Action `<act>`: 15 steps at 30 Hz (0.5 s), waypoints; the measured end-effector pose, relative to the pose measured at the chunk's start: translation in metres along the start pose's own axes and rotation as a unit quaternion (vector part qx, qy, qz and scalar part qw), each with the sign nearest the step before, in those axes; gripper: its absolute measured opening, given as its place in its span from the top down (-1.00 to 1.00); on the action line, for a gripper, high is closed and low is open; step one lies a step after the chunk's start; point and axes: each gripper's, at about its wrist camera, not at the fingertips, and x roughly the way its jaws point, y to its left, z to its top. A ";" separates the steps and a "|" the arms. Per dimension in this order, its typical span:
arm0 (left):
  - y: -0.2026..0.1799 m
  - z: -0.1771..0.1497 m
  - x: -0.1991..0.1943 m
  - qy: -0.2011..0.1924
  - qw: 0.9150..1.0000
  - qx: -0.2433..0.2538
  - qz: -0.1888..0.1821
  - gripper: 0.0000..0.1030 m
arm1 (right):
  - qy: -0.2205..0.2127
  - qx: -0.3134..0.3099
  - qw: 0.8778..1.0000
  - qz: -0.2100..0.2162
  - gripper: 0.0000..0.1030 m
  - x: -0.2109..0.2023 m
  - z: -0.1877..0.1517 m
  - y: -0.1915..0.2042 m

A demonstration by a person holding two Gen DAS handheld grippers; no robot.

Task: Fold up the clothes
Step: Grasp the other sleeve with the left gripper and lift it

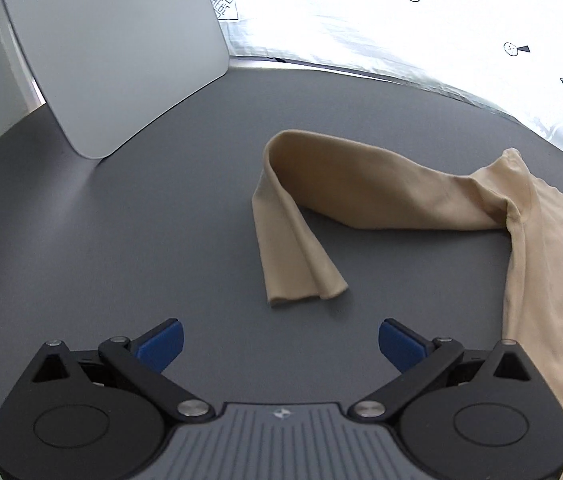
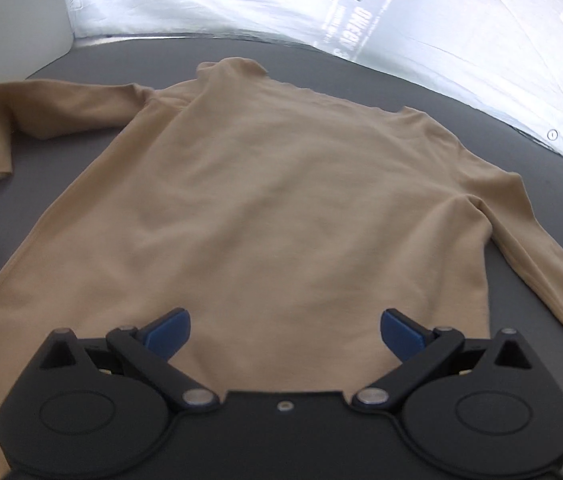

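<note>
Both grippers, left (image 1: 280, 342) and right (image 2: 285, 334), hover with jaws wide, empty. The tan long-sleeved knit top (image 2: 281, 208) lies flat on the grey desk (image 1: 141, 240). Folding seems unstarted; the bent sleeve (image 1: 301, 216) probably needs grasping next.

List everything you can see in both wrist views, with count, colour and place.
Tan long-sleeved knit top: one, tan, spread flat on the table, one sleeve bent back on itself.
Dark grey table: one, grey, under the top.
White printed sheet with carrot pictures: one, white, along the table's far edge.
Pale grey rounded panel: one, light grey, standing at the far left.
Left tongs: one, black with blue pads, open over bare table.
Right tongs: one, black with blue pads, open over the top's hem.
</note>
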 end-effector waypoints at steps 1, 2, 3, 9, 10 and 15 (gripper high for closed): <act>0.002 0.010 0.009 -0.003 1.000 0.005 -0.002 -0.99 | 0.002 -0.005 1.000 -0.007 -0.99 0.000 0.001 0.011; 0.004 0.019 0.017 -0.007 1.000 0.010 -0.002 -0.98 | 0.008 -0.002 1.000 -0.015 -0.99 0.002 0.002 0.018; 0.005 0.027 0.024 -0.012 1.000 0.016 -0.004 -0.96 | 0.012 0.002 1.000 -0.023 -0.99 0.003 0.002 0.024; -0.001 0.051 0.059 -0.035 0.994 0.100 -0.006 0.93 | 0.032 0.044 0.997 -0.063 -0.99 0.004 0.006 0.034; -0.004 0.051 0.060 -0.047 0.992 0.120 0.004 0.91 | 0.036 0.048 0.996 -0.066 -0.99 0.005 0.006 0.034; 0.003 0.055 0.015 -0.221 0.947 0.214 0.094 0.92 | 0.041 0.051 0.995 -0.075 -0.99 0.008 0.011 0.033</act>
